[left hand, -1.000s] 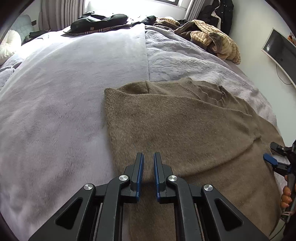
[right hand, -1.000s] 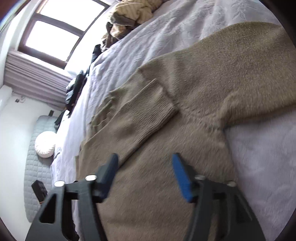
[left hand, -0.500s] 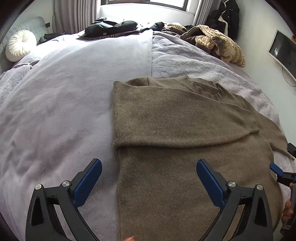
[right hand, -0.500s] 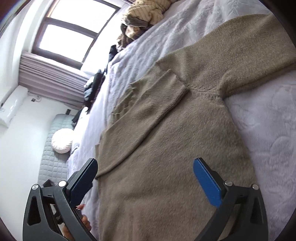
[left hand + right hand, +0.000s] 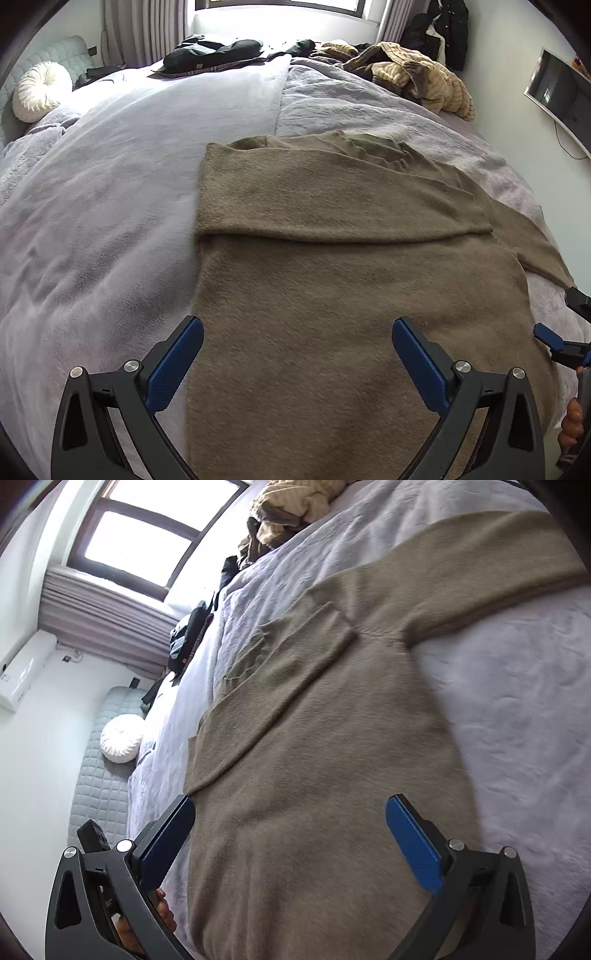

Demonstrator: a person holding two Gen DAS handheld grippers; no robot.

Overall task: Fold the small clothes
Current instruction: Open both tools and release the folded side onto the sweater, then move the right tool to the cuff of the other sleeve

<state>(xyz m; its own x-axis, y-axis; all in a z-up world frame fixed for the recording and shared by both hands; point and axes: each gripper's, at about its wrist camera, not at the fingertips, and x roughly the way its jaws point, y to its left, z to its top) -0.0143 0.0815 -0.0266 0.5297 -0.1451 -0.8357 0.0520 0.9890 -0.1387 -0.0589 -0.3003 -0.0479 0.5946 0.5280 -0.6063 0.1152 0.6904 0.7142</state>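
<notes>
The olive-brown sweater lies flat on the bed, one sleeve folded across its chest, the other sleeve stretched out to the side on the cover (seen best from the right wrist). The neckline points away from both cameras, toward the window.

The left gripper hangs above the sweater's lower body, released, its jaws spread wide with nothing between the blue pads; one pad sits over the sweater's edge, the other over the knit. The right gripper is likewise released, jaws wide apart over the same lower body and clear of the cloth. In the left wrist view the right gripper shows only partly, at the frame edge beside the sweater's hem side, with fingertips of the person's hand on its handle.

The hem nearest the cameras is cut off below both frames. Beyond the sweater's neckline lie a dark garment and a tan striped heap; the pale marking on the dark garment is too small to read. A round white cushion sits far off from the sweater, by the headboard. A wall-mounted screen is cut off at the frame edge.
</notes>
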